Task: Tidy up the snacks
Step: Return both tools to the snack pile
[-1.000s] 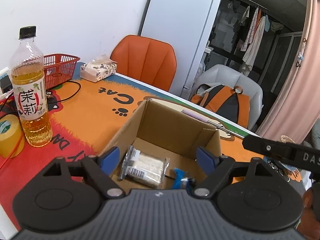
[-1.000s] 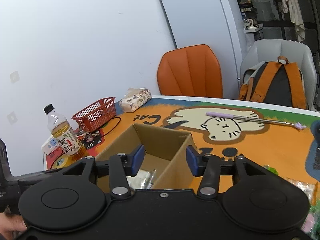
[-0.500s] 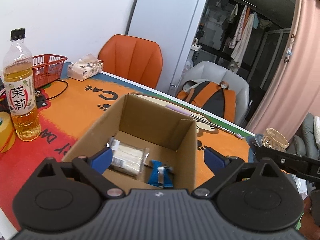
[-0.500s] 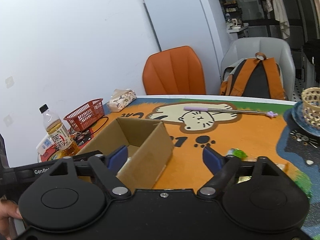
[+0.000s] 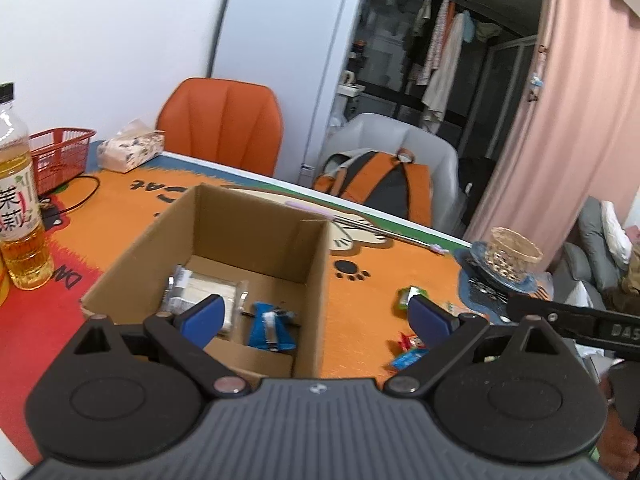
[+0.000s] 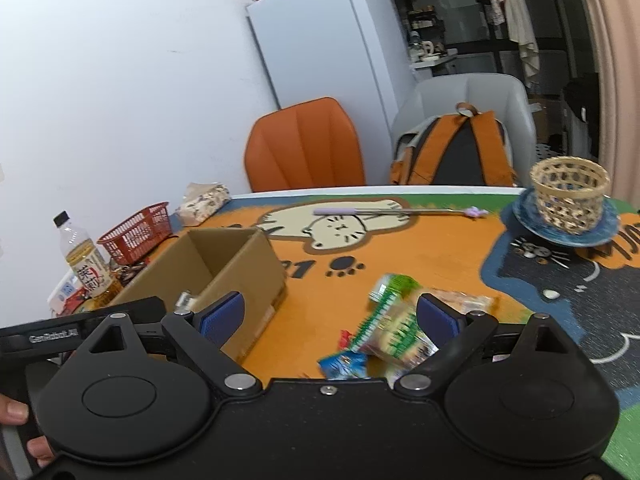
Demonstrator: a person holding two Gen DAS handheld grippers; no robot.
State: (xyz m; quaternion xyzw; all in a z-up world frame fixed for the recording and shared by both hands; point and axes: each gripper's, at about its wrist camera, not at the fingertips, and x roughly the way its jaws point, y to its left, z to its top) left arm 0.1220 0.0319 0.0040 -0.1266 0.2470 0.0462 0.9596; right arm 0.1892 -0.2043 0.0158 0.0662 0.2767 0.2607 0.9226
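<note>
Both grippers' jaws stood wide, gripping nothing: left gripper (image 5: pixel 314 316) over the cardboard box (image 5: pixel 256 236), right gripper (image 6: pixel 330 316), jaws just opened, over green-striped snack packet (image 6: pixel 394 328) right of the box.

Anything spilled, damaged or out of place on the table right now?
Nothing is spilled or visibly damaged. The box stands upright with two packets inside. The only untidy spot is the loose snacks scattered on the mat to its right, not yet boxed. The bottle is upright and capped; the wicker basket sits squarely on its plate.
</note>
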